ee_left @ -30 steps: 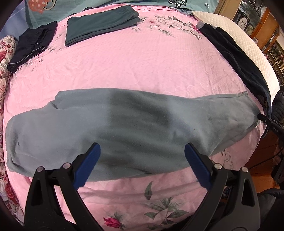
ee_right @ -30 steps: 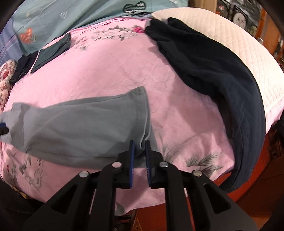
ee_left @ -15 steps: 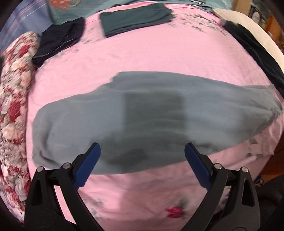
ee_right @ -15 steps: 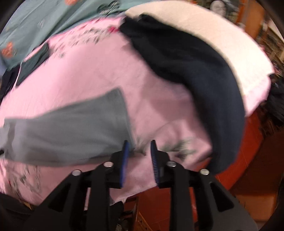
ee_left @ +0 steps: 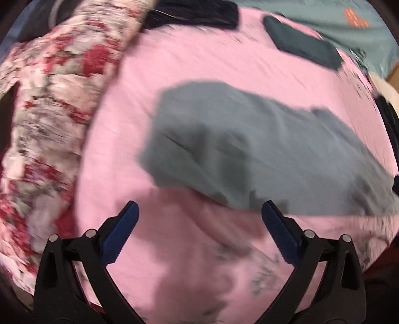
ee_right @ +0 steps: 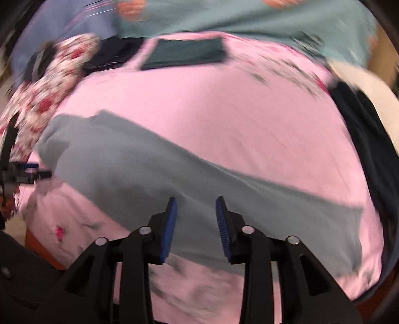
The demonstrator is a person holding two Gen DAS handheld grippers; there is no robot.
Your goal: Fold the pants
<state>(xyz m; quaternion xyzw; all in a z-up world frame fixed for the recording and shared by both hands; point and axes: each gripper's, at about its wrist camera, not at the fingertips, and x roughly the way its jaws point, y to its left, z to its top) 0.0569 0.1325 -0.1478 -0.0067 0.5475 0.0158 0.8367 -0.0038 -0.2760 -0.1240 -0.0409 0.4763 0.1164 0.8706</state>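
Grey-blue pants (ee_left: 249, 149) lie flat, folded lengthwise, across the pink bedsheet (ee_left: 199, 62). In the left wrist view the waist end is near the middle and the legs run off to the right. My left gripper (ee_left: 199, 224) is wide open and empty, just short of the pants' near edge. In the right wrist view the pants (ee_right: 149, 169) stretch from left to lower right. My right gripper (ee_right: 197, 219) is open and empty over the middle of the legs. The left gripper (ee_right: 27, 174) shows at that view's left edge. Both views are blurred.
A red floral quilt (ee_left: 45, 124) lies bunched along the left. Folded dark green pants (ee_right: 184, 53) and dark clothes (ee_left: 194, 12) lie at the far side of the bed. Another dark garment (ee_right: 369, 139) lies on a white pillow (ee_right: 369, 82) at right. A teal sheet (ee_right: 249, 15) is behind.
My right gripper let go of the pants' cuff, opened and swung left over the legs. My left gripper swung left toward the waist end, still open.
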